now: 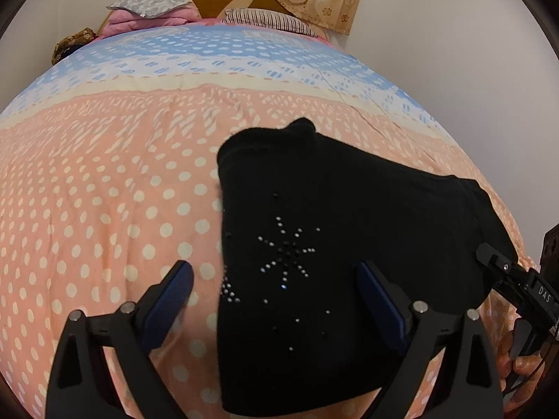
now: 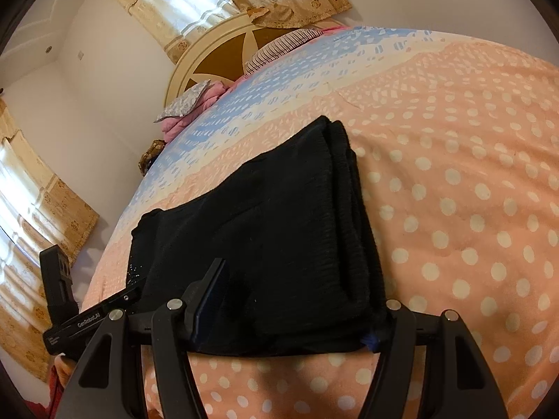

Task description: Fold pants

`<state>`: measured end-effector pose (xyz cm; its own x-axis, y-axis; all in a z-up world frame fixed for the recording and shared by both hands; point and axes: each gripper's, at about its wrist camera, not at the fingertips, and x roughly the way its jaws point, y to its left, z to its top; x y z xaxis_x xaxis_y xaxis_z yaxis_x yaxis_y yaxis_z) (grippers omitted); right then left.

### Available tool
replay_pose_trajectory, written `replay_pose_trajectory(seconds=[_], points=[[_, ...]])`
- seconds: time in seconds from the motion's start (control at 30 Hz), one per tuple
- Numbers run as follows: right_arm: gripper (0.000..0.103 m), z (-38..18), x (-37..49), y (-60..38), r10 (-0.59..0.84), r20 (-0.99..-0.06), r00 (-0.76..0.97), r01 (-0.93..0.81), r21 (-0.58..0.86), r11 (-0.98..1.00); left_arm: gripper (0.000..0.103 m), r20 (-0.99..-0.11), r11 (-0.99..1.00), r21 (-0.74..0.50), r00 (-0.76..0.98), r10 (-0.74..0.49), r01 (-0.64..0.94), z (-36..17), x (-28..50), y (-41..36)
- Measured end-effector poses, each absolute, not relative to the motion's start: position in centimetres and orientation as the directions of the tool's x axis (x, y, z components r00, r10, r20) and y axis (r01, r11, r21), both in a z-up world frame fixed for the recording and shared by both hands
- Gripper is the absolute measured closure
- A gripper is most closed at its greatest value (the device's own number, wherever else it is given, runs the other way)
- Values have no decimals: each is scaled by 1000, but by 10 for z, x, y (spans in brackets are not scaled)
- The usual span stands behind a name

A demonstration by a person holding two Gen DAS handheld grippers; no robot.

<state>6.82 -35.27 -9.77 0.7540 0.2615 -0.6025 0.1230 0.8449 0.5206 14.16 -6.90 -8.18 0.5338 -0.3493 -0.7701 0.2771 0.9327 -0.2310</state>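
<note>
The folded knit pants (image 1: 349, 216) are plain black, with small silver and dark rhinestones forming a starburst motif (image 1: 287, 249). The soft bedspread (image 1: 104, 181) under them is peach-pink with cream polka dots, changing to cream dashes, then a cream band and sky-blue bands with white ovals. A striped pillow (image 1: 269, 19) shows dark lines on white. The fabric curtain (image 2: 195, 7) is beige-gold with flower prints. The gripper pads (image 1: 171, 300) are dark blue on black frames.

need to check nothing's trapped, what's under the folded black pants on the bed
Around the folded black knit pants only the peach polka-dot bedspread shows, so they rest on it. Anything directly beneath is covered by the fabric and cannot be seen.
</note>
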Motion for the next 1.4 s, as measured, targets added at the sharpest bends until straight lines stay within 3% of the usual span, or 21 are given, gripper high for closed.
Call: replay_pose_trajectory(seconds=[0.1,0.23,0.4,0.57,0.87,0.9,0.93,1.0,1.07,1.2,1.33,1.4], points=[[37,-98,67,-354,261,-597,759,127,529,839,26,-764,920,-243,524,-376,307,-79,136,-76],[36,-102,65,-364,297,-563,772,133,599,790,30,-756,912,-252,523,-394,323,-78,135,-76],[36,-110,61,-383,373,-478,795,129,734,666,42,-737,900,-319,519,-433,299,-80,139,-63],[36,-107,55,-390,356,-455,816,146,759,635,50,-714,884,-379,520,-468,275,-81,138,-54],[36,-93,63,-358,302,-569,765,127,592,796,72,-695,864,-431,515,-501,259,-81,137,-48],[49,-90,64,-349,266,-598,756,124,531,838,76,-693,864,-428,518,-502,265,-80,136,-49],[68,-89,65,-342,237,-623,745,128,482,867,77,-691,864,-426,520,-503,269,-79,136,-49],[70,-92,66,-340,243,-629,738,126,484,866,77,-691,867,-417,525,-497,273,-79,135,-51],[71,-94,65,-343,247,-623,742,128,494,860,69,-694,869,-425,525,-493,253,-83,136,-49],[72,-92,63,-342,231,-628,743,131,475,870,67,-690,866,-443,528,-496,233,-85,136,-47],[73,-82,61,-316,106,-657,746,130,299,945,69,-705,899,-346,558,-438,268,-80,130,-59],[74,-77,60,-297,12,-662,749,122,156,980,80,-701,896,-340,558,-444,287,-78,129,-61]])
